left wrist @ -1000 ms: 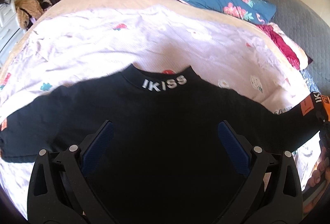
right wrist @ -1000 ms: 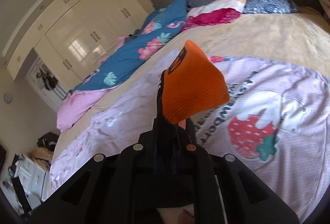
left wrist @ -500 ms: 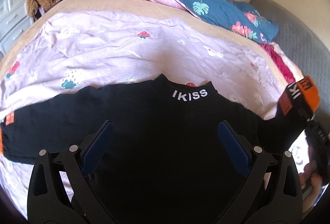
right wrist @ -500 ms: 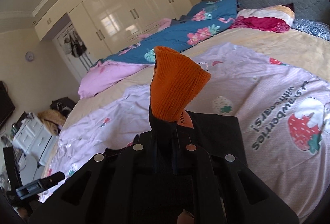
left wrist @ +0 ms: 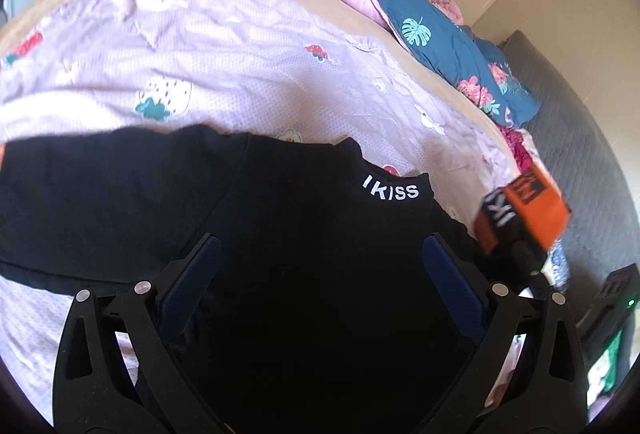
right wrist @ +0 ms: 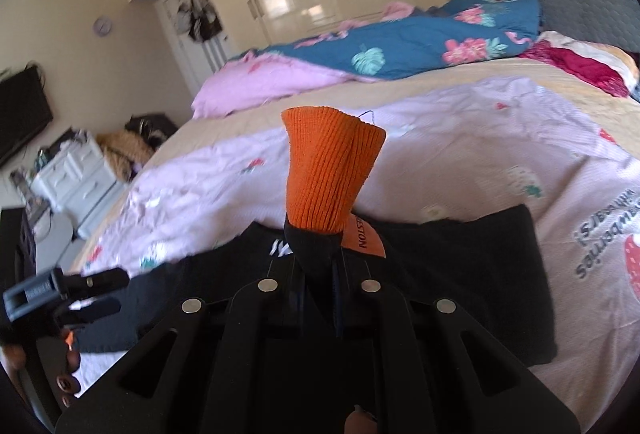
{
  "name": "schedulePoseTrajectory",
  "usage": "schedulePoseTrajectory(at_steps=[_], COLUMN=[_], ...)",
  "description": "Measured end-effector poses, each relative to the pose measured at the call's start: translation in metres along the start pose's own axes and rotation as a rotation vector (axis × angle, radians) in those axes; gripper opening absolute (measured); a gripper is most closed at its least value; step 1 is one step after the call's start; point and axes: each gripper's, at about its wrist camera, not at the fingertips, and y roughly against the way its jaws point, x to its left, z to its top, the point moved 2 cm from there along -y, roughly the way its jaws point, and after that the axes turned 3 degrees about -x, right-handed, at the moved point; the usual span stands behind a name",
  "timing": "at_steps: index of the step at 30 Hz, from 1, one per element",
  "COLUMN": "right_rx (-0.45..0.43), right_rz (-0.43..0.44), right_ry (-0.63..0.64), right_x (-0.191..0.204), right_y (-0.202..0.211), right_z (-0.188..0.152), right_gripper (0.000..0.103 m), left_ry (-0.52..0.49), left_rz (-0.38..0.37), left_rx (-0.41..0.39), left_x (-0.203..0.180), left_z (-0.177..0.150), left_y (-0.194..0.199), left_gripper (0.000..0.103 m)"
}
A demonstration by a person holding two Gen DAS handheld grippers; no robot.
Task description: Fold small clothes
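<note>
A black long-sleeved top (left wrist: 304,258), "IKISS" printed in white at its collar, lies spread flat on a strawberry-print sheet (left wrist: 224,46) across the bed. The right tool (right wrist: 320,274) is clenched on 1 sleeve just behind its orange ribbed cuff (right wrist: 330,170), which stands up clear of the fabric; in the left wrist view that cuff hangs raised at the garment's right edge, beside the collar. The left tool (left wrist: 320,278) hovers released over the chest, its 2 blue pads (left wrist: 191,286) wide apart with nothing between them. The far sleeve stretches flat toward the left edge of that view. The step in hand looks like the first sleeve fold, with the body not yet folded. Next, the cuff probably needs carrying across the chest and laying flat before release, while the free tool pins or smooths the cloth to stop bunching.
</note>
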Motion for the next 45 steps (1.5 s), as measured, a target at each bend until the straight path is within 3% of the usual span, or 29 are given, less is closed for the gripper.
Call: schedulePoseTrajectory(at_steps=[6,16,19,22,27,32,34,36,38,41,45], right_rx=[0.071,0.221,0.263,0.294,0.267,0.199,0.169,0.144,0.125,0.097,0.056], right_rz=[0.037,0.058,0.122,0.175,0.212,0.165,0.140,0.115,0.096,0.062,-0.017], right_ry=[0.091,0.180,0.151,0.128,0.058,-0.002,-0.024,-0.054,-0.074,-0.107,-0.161], right_x=[0.034,0.058,0.057,0.054,0.039,0.009,-0.005,-0.020,-0.032,-0.054,-0.092], right_y=[-0.024,-0.053,-0.047,-0.035,-0.011,0.009,0.016,0.022,0.025,0.031,0.041], right_z=[-0.025,-0.067,-0.076,-0.083,-0.075,-0.052,-0.044,-0.037,-0.032,-0.025,-0.017], right_gripper=[0.009,0.017,0.043,0.050,0.052,0.052,0.052,0.052,0.052,0.052,0.052], left_ry=[0.076,0.129,0.122,0.111,0.097,0.082,0.079,0.068,0.044,0.044,0.000], left_rz=[-0.063,-0.087,-0.086,-0.068,-0.090,-0.088,-0.102,-0.096,-0.078,-0.099,-0.172], left_rx=[0.022,0.081,0.096,0.123,0.177,0.205,0.204,0.209,0.208,0.207,0.136], left_x=[0.018,0.031,0.031,0.029,0.019,0.008,0.002,-0.005,-0.012,-0.021,-0.042], left_z=[-0.002,-0.011,-0.014,-0.021,-0.035,-0.046,-0.049,-0.051,-0.053,-0.055,-0.042], left_y=[-0.005,-0.021,-0.026,-0.034,-0.049,-0.066,-0.071,-0.077,-0.081,-0.084,-0.059], left_gripper=[0.095,0.095,0.095,0.095,0.095,0.093,0.083,0.060,0.049,0.010,0.007])
